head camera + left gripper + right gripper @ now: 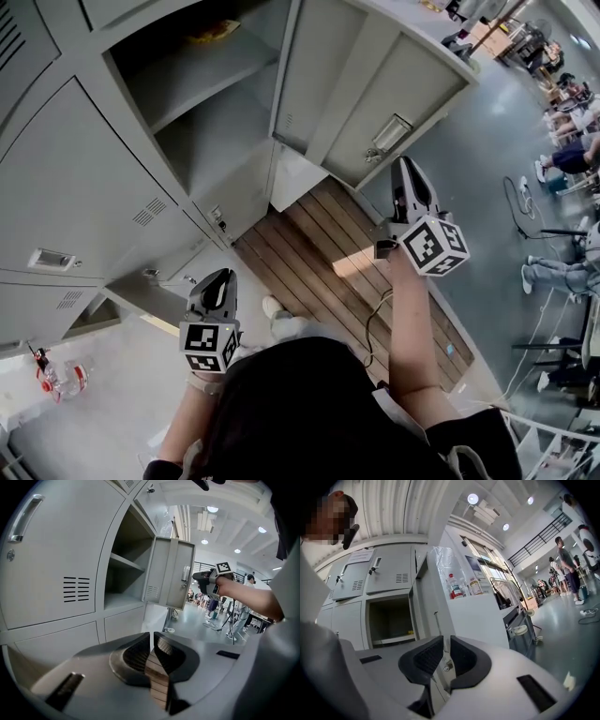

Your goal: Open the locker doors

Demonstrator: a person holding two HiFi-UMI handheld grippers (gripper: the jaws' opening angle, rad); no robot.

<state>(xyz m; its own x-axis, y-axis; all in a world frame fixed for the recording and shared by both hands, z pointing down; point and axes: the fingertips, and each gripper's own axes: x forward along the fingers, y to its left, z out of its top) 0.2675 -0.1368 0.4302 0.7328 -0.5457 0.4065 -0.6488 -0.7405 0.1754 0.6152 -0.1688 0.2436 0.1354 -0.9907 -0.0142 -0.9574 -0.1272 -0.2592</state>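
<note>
My right gripper [402, 167] [446, 660] has its jaws pinched nearly together on the free edge of the open locker door [375, 94] [168, 571], close by its handle [391, 133]. That door stands swung well out from its compartment. My left gripper [217, 281] [152, 651] hangs low over the wooden platform [319, 253], jaws together on nothing.

The hold is on thin sheet metal, so I judge a pull off the hinge arc could let the jaws slide off. A hard swing could carry the door into the white cabinet [476, 616] beside the lockers. The closed door [51, 564] with the bar handle [23, 517] is not yet opened.
</note>
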